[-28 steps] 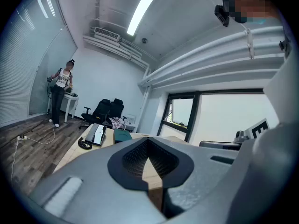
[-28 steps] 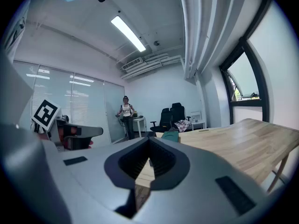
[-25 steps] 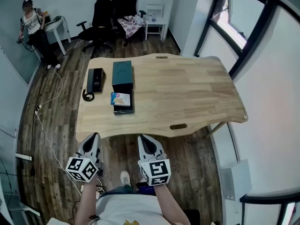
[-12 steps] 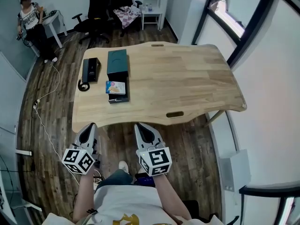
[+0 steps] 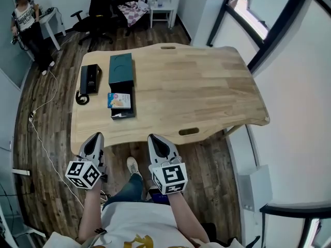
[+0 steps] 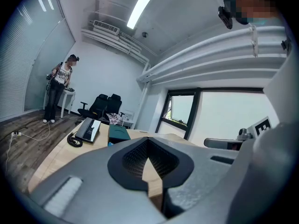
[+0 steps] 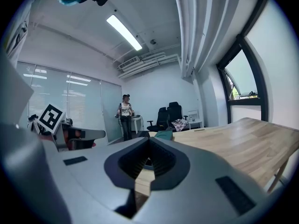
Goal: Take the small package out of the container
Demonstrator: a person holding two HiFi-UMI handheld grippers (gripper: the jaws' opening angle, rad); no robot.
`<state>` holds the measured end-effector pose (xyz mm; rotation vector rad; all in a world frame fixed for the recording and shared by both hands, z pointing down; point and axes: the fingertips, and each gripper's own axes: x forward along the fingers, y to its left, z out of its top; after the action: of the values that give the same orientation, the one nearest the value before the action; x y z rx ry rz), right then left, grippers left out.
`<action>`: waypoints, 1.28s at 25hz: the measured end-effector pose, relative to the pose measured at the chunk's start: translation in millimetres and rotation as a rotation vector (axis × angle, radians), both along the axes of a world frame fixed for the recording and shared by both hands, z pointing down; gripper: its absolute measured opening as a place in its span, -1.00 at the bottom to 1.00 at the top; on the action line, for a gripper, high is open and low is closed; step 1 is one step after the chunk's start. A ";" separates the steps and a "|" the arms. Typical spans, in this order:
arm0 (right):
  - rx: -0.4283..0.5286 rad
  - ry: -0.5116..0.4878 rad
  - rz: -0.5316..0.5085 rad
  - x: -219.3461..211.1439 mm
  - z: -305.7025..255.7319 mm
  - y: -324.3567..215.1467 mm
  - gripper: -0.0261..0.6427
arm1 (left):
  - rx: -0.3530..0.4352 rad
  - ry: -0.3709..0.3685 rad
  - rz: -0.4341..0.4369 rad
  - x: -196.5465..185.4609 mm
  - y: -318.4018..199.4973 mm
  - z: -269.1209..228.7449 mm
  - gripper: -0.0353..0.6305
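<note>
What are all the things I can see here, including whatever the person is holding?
table: one, light wood, mid-room
container: one, black, open, on the table's left part near the front edge
small package: one, blue, yellow and white, lying in the container
flat box: one, dark teal, right behind the container
telephone: one, black with coiled cord, left of the flat box
office chairs: two, black, beyond the table
side table: one, white, by the far wall
bystander: one, standing in the far left corner
left gripper: one, grey, jaws shut and empty, short of the table's near edge
right gripper: one, grey, jaws shut and empty, beside the left one
</note>
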<state>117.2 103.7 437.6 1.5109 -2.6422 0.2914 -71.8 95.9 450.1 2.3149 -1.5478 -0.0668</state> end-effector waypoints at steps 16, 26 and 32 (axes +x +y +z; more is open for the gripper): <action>-0.043 0.032 0.038 -61.0 16.7 -196.3 -0.90 | -0.021 0.015 0.063 -51.1 -215.9 13.5 -0.89; -0.048 0.021 0.043 -85.4 22.5 -224.1 -0.90 | -0.025 0.019 0.096 -68.8 -243.7 21.8 -0.89; -0.051 0.029 0.045 -86.3 23.8 -227.1 -0.90 | -0.031 0.035 0.079 -70.8 -243.2 25.8 -0.89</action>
<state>30.9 -123.4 461.4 1.5485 -2.5613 0.3356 -142.7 -147.3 475.8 2.3361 -1.4289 -0.0626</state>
